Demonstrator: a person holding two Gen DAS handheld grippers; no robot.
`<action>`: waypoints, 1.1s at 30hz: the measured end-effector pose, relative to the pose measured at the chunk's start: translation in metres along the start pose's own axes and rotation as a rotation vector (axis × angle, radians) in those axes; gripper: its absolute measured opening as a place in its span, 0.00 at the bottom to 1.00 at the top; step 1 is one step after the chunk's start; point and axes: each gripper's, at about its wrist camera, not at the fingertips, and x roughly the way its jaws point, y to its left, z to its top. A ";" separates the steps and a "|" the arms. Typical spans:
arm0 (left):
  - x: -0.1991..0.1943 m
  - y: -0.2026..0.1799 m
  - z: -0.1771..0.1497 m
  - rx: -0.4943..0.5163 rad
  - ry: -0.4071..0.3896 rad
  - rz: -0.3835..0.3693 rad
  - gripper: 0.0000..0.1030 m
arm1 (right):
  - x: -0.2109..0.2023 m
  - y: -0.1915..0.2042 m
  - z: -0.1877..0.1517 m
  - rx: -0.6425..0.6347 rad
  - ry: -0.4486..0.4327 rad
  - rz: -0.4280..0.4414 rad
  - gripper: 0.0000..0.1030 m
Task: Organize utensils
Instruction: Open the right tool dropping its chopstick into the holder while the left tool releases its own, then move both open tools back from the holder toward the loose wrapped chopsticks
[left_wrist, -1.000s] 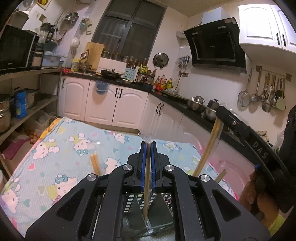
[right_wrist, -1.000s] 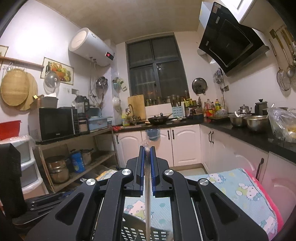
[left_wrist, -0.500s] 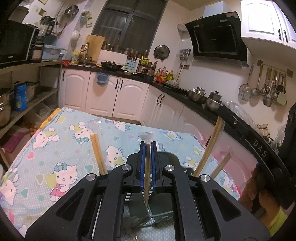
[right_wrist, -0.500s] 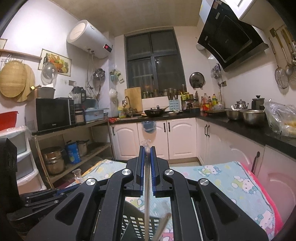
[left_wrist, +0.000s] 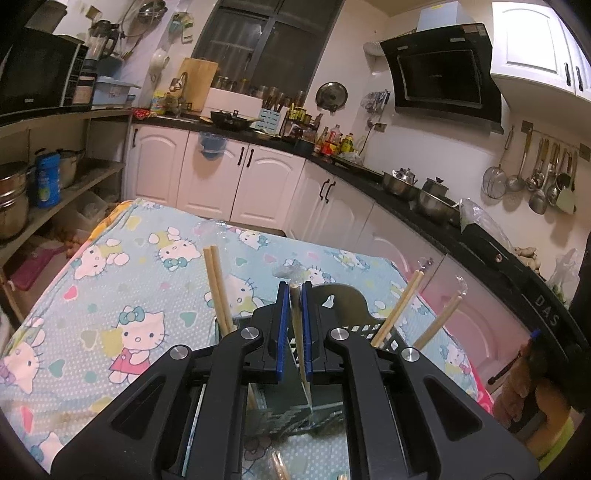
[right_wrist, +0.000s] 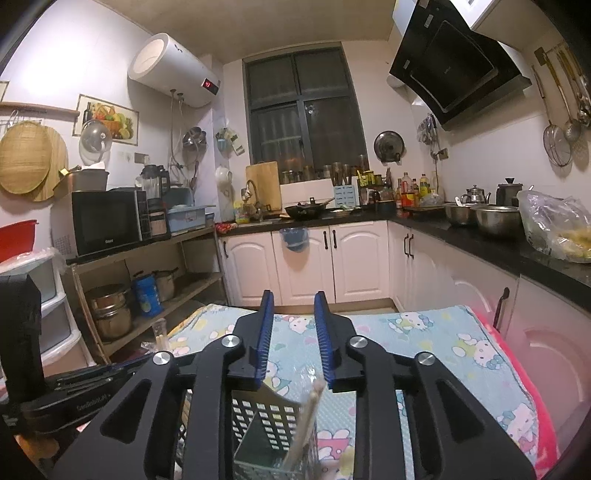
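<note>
While your left gripper (left_wrist: 294, 325) stays clamped on one wrapped chopstick (left_wrist: 297, 332) over the black holder (left_wrist: 384, 332) at centre, more sticks lean at ten and two o'clock. From the right view, your right gripper (right_wrist: 293, 343) has just been opening, jaws now narrowly apart and empty. Its released chopstick (right_wrist: 308, 417) leans in the holder at six o'clock, so that one is stowed.
</note>
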 end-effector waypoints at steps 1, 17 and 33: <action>-0.001 0.000 -0.001 -0.001 0.004 0.000 0.01 | -0.003 -0.001 -0.001 0.002 0.005 0.001 0.26; -0.017 0.007 -0.013 -0.070 0.120 -0.031 0.39 | -0.038 0.001 -0.010 0.016 0.066 0.001 0.46; -0.052 0.005 -0.032 -0.077 0.136 -0.035 0.79 | -0.076 -0.001 -0.027 0.051 0.117 0.016 0.65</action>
